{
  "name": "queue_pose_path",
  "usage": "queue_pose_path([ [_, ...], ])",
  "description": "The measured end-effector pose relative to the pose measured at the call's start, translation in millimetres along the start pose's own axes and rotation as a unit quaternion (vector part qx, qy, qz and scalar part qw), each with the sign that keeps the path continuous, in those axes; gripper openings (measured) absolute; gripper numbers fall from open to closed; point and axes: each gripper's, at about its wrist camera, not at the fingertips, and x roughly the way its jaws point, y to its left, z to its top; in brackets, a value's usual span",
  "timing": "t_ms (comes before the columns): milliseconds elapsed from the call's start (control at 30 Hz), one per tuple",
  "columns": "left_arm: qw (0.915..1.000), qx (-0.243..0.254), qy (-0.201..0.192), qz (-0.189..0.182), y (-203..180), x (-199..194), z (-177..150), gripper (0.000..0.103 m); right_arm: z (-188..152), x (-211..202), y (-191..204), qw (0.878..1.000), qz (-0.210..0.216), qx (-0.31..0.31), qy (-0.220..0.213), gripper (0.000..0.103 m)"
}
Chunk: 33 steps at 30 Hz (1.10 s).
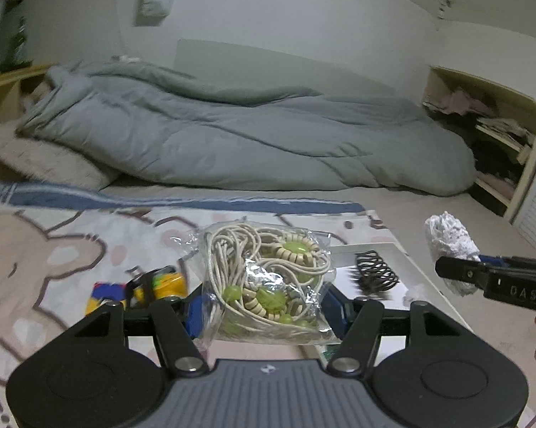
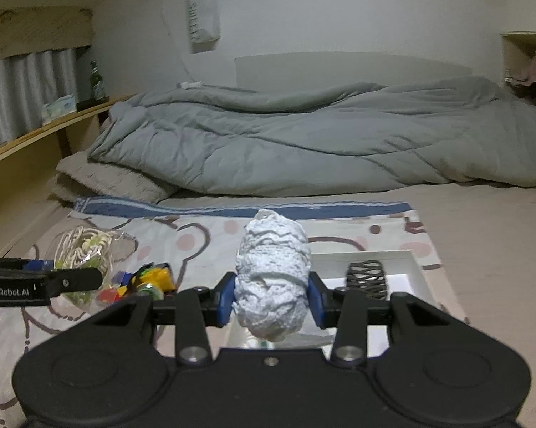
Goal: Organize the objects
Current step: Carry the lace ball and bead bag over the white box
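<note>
— Status, both hands?

— My left gripper (image 1: 264, 306) is clamped on one clear bag of cord-and-bead necklaces (image 1: 268, 278), held off the bed. My right gripper (image 2: 272, 299) pinches one white lace bundle (image 2: 272, 278), long axis upright between the blue pads (image 2: 225, 299).

— Where does it go?

— Likely the white tray (image 2: 410, 260), just ahead and right of my right gripper, lower right of the left. Right is nearer. One black hair claw (image 2: 367, 278) lies in it.

— Anything left?

— One yellow toy (image 1: 161, 285) on the bear blanket (image 1: 54, 249), ahead-left.
</note>
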Motion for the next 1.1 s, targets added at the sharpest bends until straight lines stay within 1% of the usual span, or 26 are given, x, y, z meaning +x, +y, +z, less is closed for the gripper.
queue_pose_path([
  [67,1.0,0.008,0.0,-0.002,-13,5,3,0.065,1,-3,-9,1.0,-0.005,0.007,-0.004,0.043],
  [167,0.9999,0.006,0.004,-0.014,-31,15,4,0.065,1,-6,-25,1.0,-0.014,0.019,-0.005,0.043],
  [367,0.9989,0.006,0.023,-0.04,-69,33,-3,0.065,-3,-7,-53,0.999,-0.033,0.027,0.003,0.043],
  [467,0.9978,-0.008,0.041,-0.051,-84,42,-10,0.065,-8,-5,-64,0.999,-0.04,0.028,0.017,0.043],
  [700,0.9915,-0.049,0.099,-0.069,-111,68,-39,0.065,-27,2,-81,0.995,-0.053,0.017,0.077,0.043],
  [933,0.9838,-0.086,0.145,-0.062,-121,90,-64,0.065,-48,6,-98,0.99,-0.059,0.009,0.127,0.043],
  [1100,0.9824,-0.084,0.165,-0.03,-120,104,-74,0.065,-62,13,-106,0.985,-0.061,0.005,0.163,0.043],
])
